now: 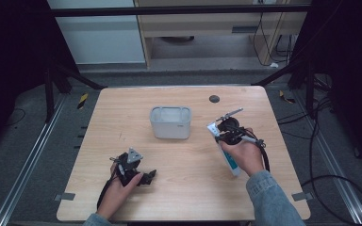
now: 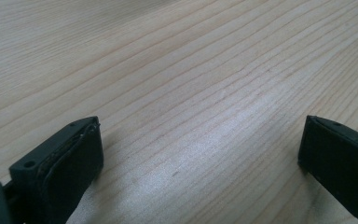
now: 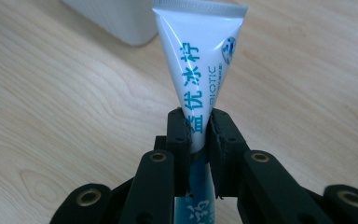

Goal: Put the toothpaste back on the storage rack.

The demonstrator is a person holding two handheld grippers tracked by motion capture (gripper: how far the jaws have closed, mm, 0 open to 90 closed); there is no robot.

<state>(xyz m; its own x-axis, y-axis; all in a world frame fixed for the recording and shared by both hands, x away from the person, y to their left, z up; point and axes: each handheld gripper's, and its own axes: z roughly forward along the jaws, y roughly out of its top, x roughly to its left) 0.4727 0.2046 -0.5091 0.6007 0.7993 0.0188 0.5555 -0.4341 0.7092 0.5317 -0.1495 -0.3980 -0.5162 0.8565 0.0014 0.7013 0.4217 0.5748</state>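
right gripper [image 3: 198, 133] has its two black jaws clamped tight on one toothpaste tube [image 3: 200, 70], pinching it across the narrow waist. the tube is smooth, glossy white plastic, fanning out to a flat crimped end at the top of the right gripper view, with teal lettering down its face and a darker teal stretch below the pads. in the high view the tube [image 1: 227, 155] runs long and slim under the right hand [image 1: 242, 157], crimped end toward the far side, at the right of the table and just right of the bin. that hand wraps the gripper from above, denim sleeve coming in from the near right edge, cable looping off beside it.

over at the near left, the left gripper [image 2: 200, 154] has its jaws spread wide apart, matte black pads with nothing but bare wood grain between them. the left hand [image 1: 122, 186] lies low on the table [image 1: 122, 108], gripper pointing right, grey three-cornered plate on top.

one pale, translucent rectangular bin [image 1: 170, 122] with rounded corners sits mid-table. the tabletop is light wood with fine straight grain. two grippers, one tube, one bin.
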